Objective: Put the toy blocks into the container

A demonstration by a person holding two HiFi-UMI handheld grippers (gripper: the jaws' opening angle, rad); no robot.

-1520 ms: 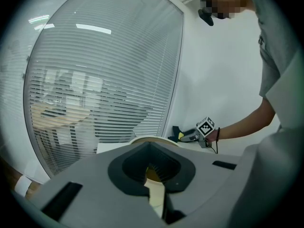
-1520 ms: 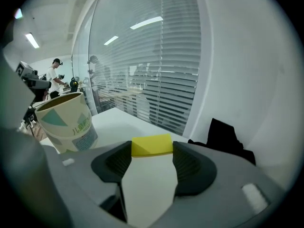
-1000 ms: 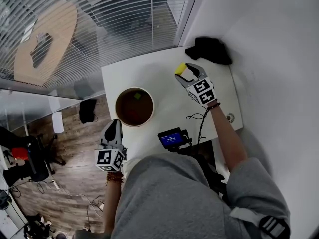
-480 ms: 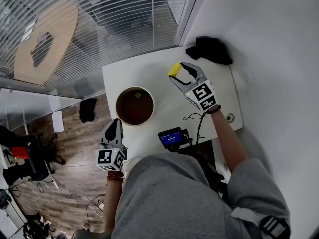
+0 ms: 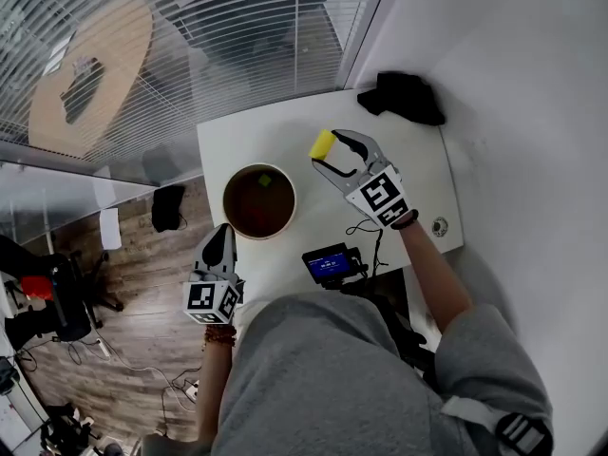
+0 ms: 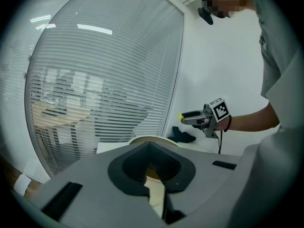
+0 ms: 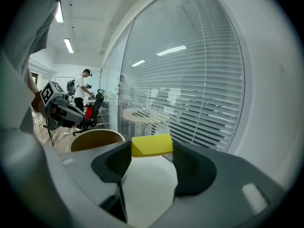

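Head view: overhead, looking steeply down on small white desk (image 5: pixel 285 136), with left claw (image 5: pixel 220 233) and right claw (image 5: pixel 326 152) both in frame. Left claw view: low, near desk edge, facing across it. Right claw view: raised above desk, facing back. All three share round brown cream-rimmed container (image 5: pixel 226 202). Each claw view shows the other claw.

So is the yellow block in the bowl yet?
Not yet. The right gripper holds the yellow block between its jaws, off to the side of the bowl.
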